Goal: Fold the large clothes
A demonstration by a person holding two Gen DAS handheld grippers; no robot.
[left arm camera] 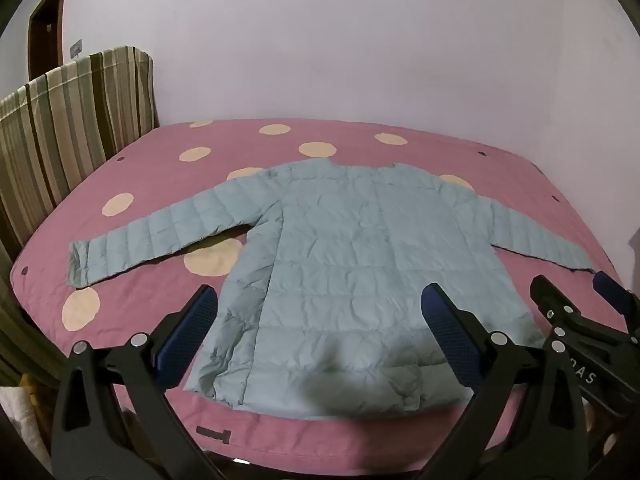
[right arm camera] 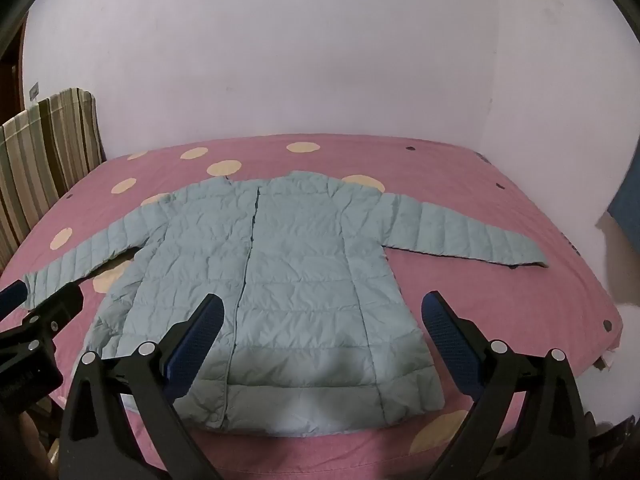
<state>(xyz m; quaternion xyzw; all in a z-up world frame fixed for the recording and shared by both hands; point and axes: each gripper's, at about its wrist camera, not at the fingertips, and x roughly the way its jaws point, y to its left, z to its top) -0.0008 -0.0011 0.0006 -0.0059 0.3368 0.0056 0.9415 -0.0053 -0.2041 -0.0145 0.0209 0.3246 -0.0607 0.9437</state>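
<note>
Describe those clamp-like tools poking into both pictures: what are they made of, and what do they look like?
The left gripper and the right gripper look alike: matte black plastic frames, wedge-shaped with cut-out slots, joined by round silver pivot bolts. The jaws carry blue pads with a dotted, grippy texture. White lettering marks the right gripper's side, too partial to read. No cables or sleeves show.

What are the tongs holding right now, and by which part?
Nothing. The left tongs and right tongs are both open above the near hem of the light blue jacket, which lies spread flat on the pink bedspread.
</note>
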